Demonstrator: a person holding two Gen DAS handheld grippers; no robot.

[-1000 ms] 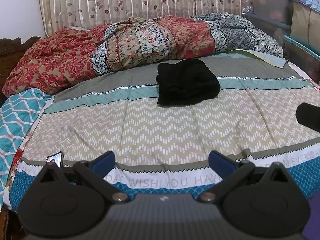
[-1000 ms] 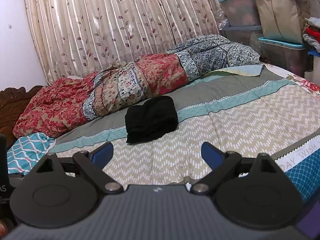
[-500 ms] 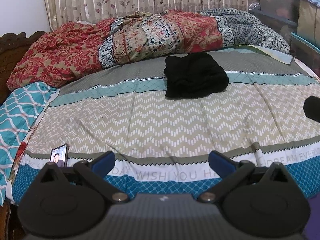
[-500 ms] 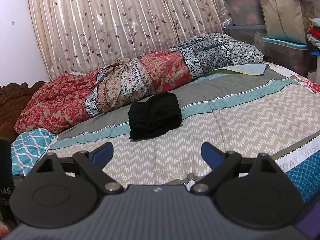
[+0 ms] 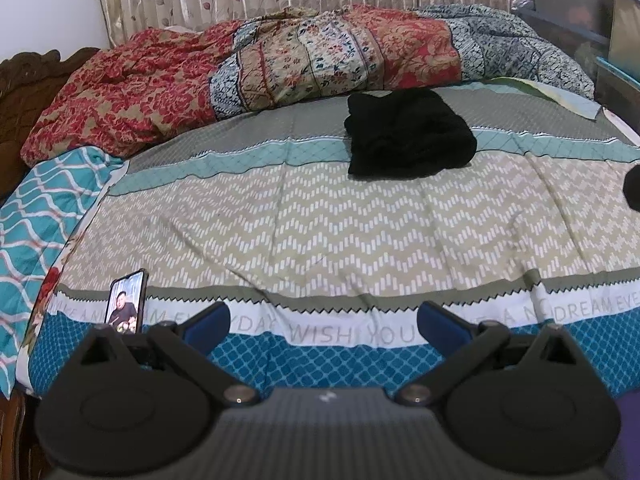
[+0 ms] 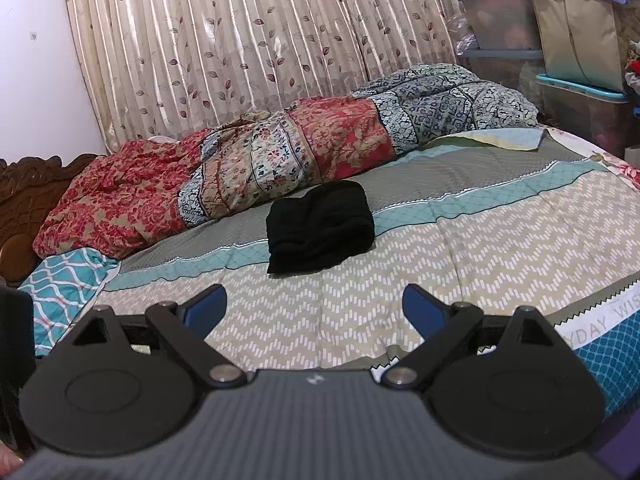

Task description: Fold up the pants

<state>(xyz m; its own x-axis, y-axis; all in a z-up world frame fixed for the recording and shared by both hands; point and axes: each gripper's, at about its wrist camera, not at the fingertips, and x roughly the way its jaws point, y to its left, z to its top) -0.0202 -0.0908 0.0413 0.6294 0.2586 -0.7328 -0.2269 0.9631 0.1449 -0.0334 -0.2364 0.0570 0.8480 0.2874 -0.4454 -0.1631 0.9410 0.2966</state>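
The black pants (image 5: 410, 134) lie folded in a compact bundle on the bed, on the grey and teal bands of the bedspread (image 5: 320, 220), far from both grippers. They also show in the right wrist view (image 6: 320, 226). My left gripper (image 5: 324, 326) is open and empty, over the bed's near edge. My right gripper (image 6: 314, 306) is open and empty, over the near part of the bed. A dark part of the right gripper (image 5: 633, 188) shows at the right edge of the left wrist view.
A rumpled red and blue patterned quilt (image 5: 300, 64) lies along the far side under curtains (image 6: 260, 40). A lit phone (image 5: 126, 304) lies at the bed's near left corner. Storage boxes (image 6: 580, 92) stack at the right. A carved wooden headboard (image 6: 36, 176) is at left.
Both grippers have drawn back from the bed and away from the pants, staying open. The phone shows more fully in the left wrist view.
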